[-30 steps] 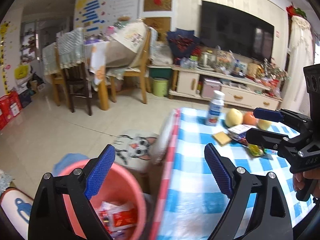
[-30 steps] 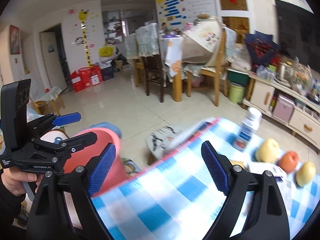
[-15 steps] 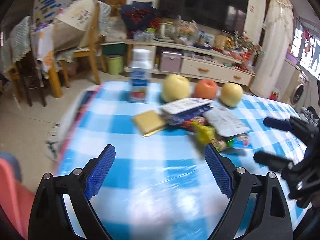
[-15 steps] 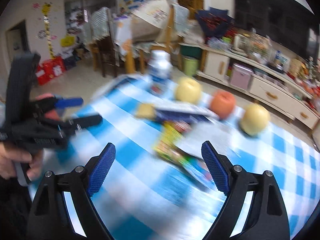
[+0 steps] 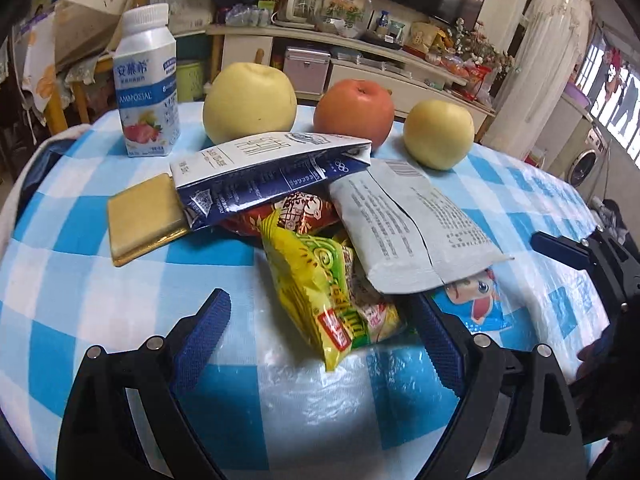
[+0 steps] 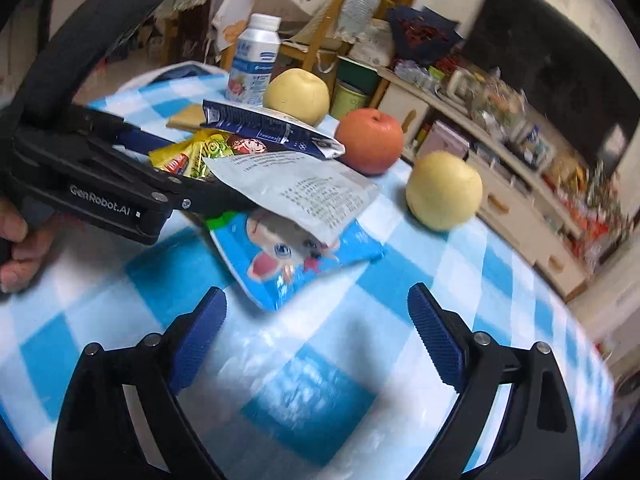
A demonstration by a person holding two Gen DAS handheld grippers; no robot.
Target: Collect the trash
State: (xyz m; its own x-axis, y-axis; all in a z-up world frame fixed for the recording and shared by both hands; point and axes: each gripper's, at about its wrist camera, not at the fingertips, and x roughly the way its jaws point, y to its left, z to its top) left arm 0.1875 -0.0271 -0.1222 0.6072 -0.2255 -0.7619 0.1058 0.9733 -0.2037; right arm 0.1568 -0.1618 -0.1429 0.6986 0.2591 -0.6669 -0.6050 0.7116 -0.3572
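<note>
A: Where does the trash sit?

B: In a loose heap on the checked counter (image 5: 120, 312), in front of the three fruits; a yellow snack wrapper (image 5: 324, 292) lies nearest, with a grey-white pouch (image 5: 404, 232) overlapping it and a blue cartoon packet (image 6: 296, 256) underneath.

A: And the grippers?

B: The left hand-held gripper (image 5: 320, 336) stands wide open, straddling the yellow wrapper's near end, pads not pressing; the right hand-held gripper (image 6: 316, 332) is equally wide, empty, just short of the blue packet.

A: How will they handle?

B: Probably feather-light, crinkly and slick; thin film likely slides from the pads, so a bunched crimped end looks the better hold than the flat middle; lifting one may drag its neighbours.
</note>
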